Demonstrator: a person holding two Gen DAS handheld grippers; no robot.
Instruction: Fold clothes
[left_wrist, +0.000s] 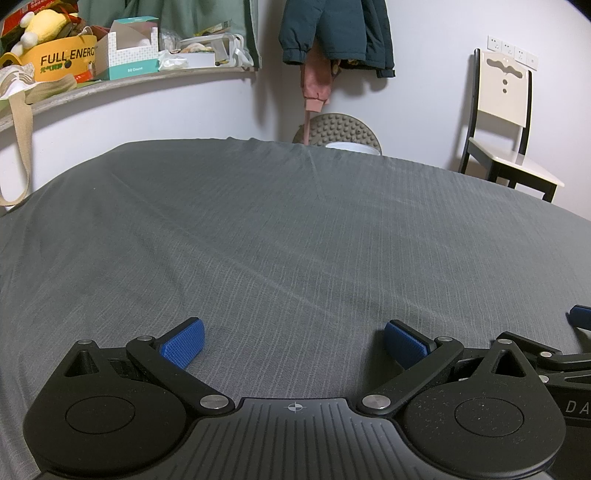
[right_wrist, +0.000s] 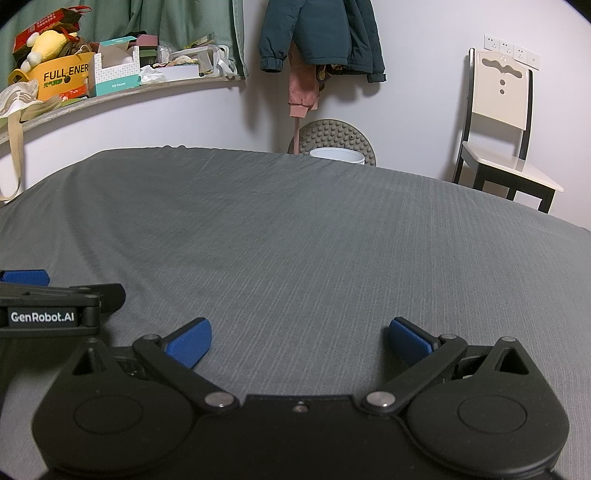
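Across both wrist views a grey striped sheet (left_wrist: 295, 229) covers the bed and fills nearly everything ahead of me, lying fairly smooth with only shallow creases, and I can see no garment on it to fold. Whether the clothes are already folded and put aside, or not yet brought out, I cannot tell; the only clothing in sight is a dark teal jacket (left_wrist: 334, 33) and a pink garment (left_wrist: 314, 83) hanging on the far wall, well apart from me. By my judgement nothing is in hand, so the folding is either over or not begun. My left claw (left_wrist: 293, 343) hovers low over the sheet, spread wide and empty. My right claw (right_wrist: 299, 341) sits just beside it, equally wide, gripping nothing.
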